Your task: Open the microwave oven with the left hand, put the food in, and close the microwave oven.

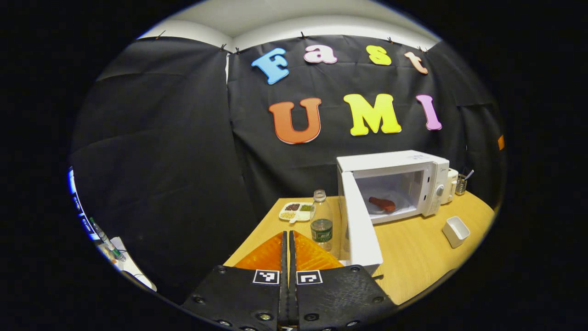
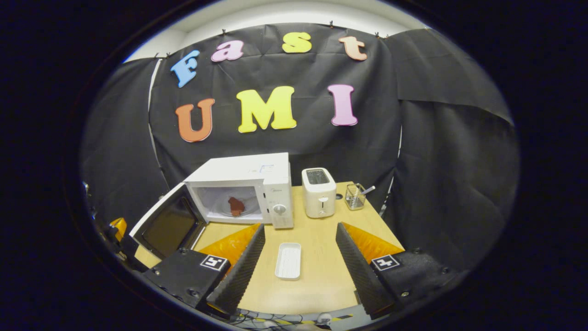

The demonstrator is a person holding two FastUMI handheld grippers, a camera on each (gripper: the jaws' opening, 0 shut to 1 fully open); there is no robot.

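White box microwave oven on wooden table: door swung open. Reddish-brown food piece: inside cavity, already placed. Left tool: fingers together, empty, near door edge. Right tool: spread wide, empty. Remaining: close door.

The left gripper view looks from beyond the table's left corner, across the wooden table toward the open microwave, from some way off. The right gripper view looks from the front edge, straight at the back wall. Both views share the microwave and the white tray.
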